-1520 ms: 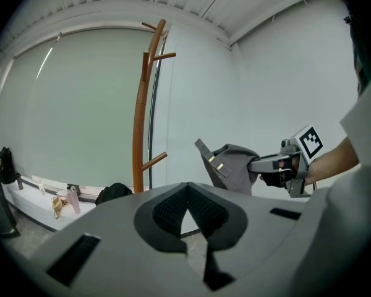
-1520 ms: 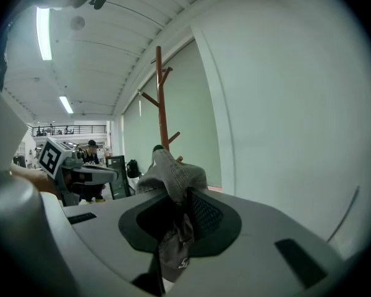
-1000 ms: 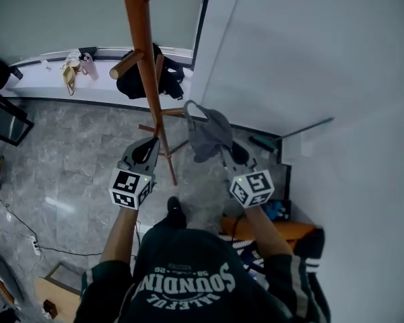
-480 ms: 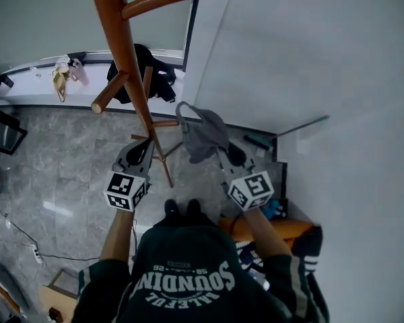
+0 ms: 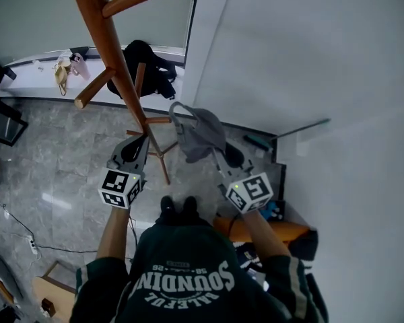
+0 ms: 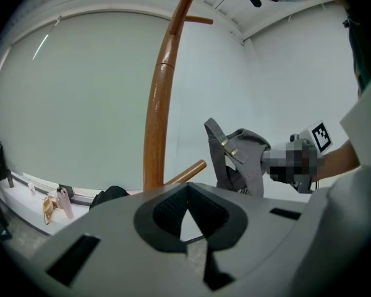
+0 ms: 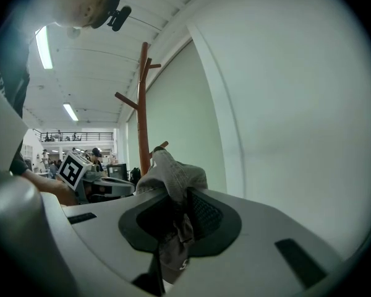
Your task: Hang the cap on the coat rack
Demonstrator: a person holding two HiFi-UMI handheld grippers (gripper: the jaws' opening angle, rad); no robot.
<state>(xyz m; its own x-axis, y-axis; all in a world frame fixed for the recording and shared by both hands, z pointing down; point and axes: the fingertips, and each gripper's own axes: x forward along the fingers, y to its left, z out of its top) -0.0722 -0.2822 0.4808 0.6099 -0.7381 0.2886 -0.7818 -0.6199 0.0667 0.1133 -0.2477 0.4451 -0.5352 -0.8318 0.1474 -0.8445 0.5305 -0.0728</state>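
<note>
At left, left claw [image 5: 137, 145] is pressed together and empty, its tip just beside the pole of the rack [image 5: 113, 58]. Right of that pole, grey cap [image 5: 200, 134] is held aloft, apart from the rack, its fabric pinched in right claw [image 5: 222, 159].

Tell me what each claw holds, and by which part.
The right claw grips the grey cap by bunched fabric at the end opposite its back strap. The left claw is closed and holds nothing.
</note>
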